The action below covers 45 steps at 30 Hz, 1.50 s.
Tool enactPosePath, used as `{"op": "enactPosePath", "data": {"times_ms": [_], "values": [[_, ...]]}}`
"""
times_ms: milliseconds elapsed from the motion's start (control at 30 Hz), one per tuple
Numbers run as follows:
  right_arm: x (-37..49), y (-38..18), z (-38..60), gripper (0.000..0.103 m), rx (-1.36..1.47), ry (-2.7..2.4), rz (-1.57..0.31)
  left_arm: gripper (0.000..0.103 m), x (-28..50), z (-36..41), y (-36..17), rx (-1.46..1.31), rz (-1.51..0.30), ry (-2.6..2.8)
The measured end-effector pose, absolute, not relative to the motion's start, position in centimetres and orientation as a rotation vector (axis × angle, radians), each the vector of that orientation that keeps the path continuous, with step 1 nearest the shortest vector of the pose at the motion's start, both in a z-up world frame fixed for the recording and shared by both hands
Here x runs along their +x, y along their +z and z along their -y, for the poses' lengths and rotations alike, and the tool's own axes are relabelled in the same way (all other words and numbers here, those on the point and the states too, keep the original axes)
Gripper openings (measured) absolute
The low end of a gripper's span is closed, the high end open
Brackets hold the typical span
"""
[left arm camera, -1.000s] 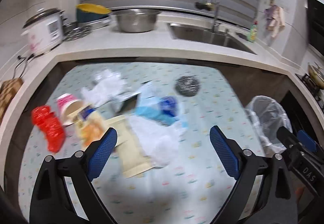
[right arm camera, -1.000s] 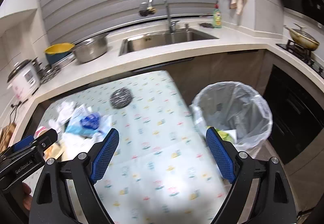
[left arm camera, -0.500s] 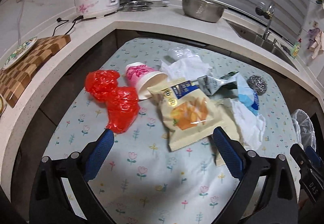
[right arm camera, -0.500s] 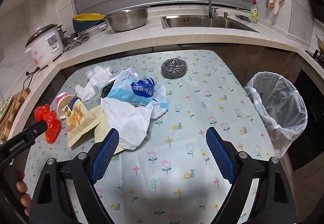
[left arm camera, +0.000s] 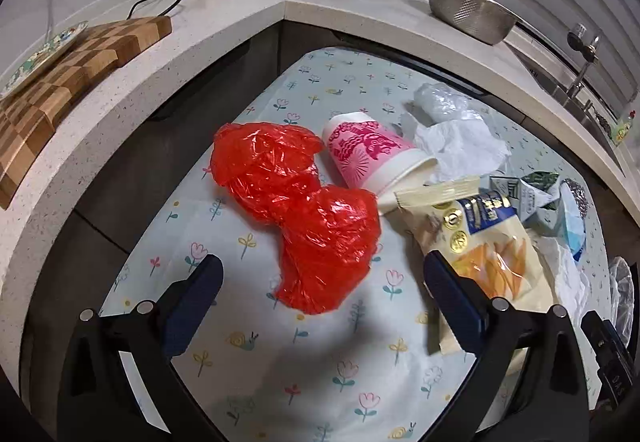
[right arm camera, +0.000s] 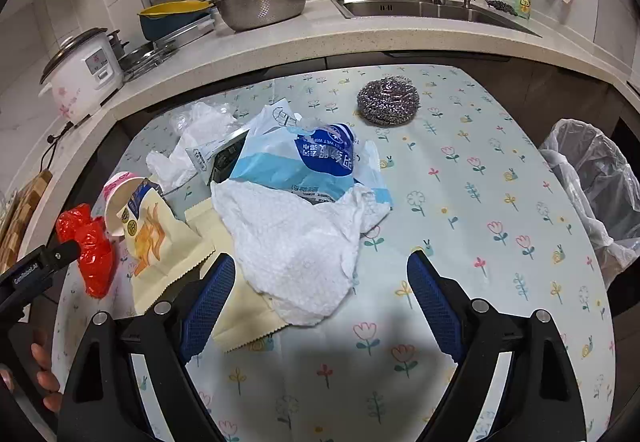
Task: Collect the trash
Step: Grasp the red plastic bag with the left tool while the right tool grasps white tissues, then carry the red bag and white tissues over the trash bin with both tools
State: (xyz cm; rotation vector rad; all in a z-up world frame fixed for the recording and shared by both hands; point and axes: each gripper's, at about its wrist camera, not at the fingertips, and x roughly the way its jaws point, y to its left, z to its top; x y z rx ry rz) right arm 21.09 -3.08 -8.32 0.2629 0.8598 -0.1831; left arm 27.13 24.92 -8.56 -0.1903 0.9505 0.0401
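Note:
Trash lies on the flowered table. In the left wrist view, a crumpled red plastic bag point(left arm camera: 296, 210) lies just ahead of my open, empty left gripper point(left arm camera: 320, 282), with a pink paper cup point(left arm camera: 368, 158) on its side and a yellow snack packet point(left arm camera: 484, 242) to the right. In the right wrist view, a white paper towel point(right arm camera: 296, 242) and a blue wet-wipe pack point(right arm camera: 308, 162) lie ahead of my open, empty right gripper point(right arm camera: 320, 278). The bin with a clear liner point(right arm camera: 592, 178) stands off the table's right edge.
A steel scourer point(right arm camera: 388, 102) lies at the table's far side. The counter behind holds a rice cooker point(right arm camera: 84, 70), a steel colander point(right arm camera: 260, 2), a sink point(right arm camera: 432, 10) and a wooden board point(left arm camera: 72, 70). White plastic wrap point(left arm camera: 452, 134) lies beyond the cup.
Both grippers swung left, away from the bin. The left one came lower and closer to the red bag; the right one closed in on the paper towel. Both stayed open.

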Motion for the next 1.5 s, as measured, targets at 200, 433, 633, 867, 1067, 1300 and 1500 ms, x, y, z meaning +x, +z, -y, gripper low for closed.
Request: {"op": "enactPosePath", "data": {"times_ms": [200,433,633,867,1067,1300,1500], "values": [[23.6,-9.8,2.6,0.084,0.265,-0.186,-0.886,0.096,29.8,-26.4,-10.7,-0.250,-0.997,0.059],[23.8,-10.6,2.9,0.066,0.273,-0.152,-0.902,0.058,30.1,-26.0,-11.9,-0.257,-1.024,-0.009],[22.5,-9.8,2.9,0.036,0.262,-0.115,-0.884,0.046,28.7,-24.8,-11.3,-0.251,-1.012,-0.055],[19.8,-8.6,4.1,0.016,0.264,-0.124,-0.857,0.043,25.6,-22.3,-9.0,-0.200,-0.965,-0.106],[17.3,-7.5,5.7,0.013,0.278,-0.154,-0.830,0.043,22.9,-19.4,-6.7,-0.160,-0.926,-0.163],[14.0,-5.8,8.0,0.013,0.300,-0.194,-0.786,0.043,19.9,-15.9,-5.0,-0.123,-0.911,-0.246],[11.5,-4.4,10.4,0.013,0.324,-0.234,-0.739,0.043,17.7,-12.6,-3.9,-0.080,-0.898,-0.316]]}}
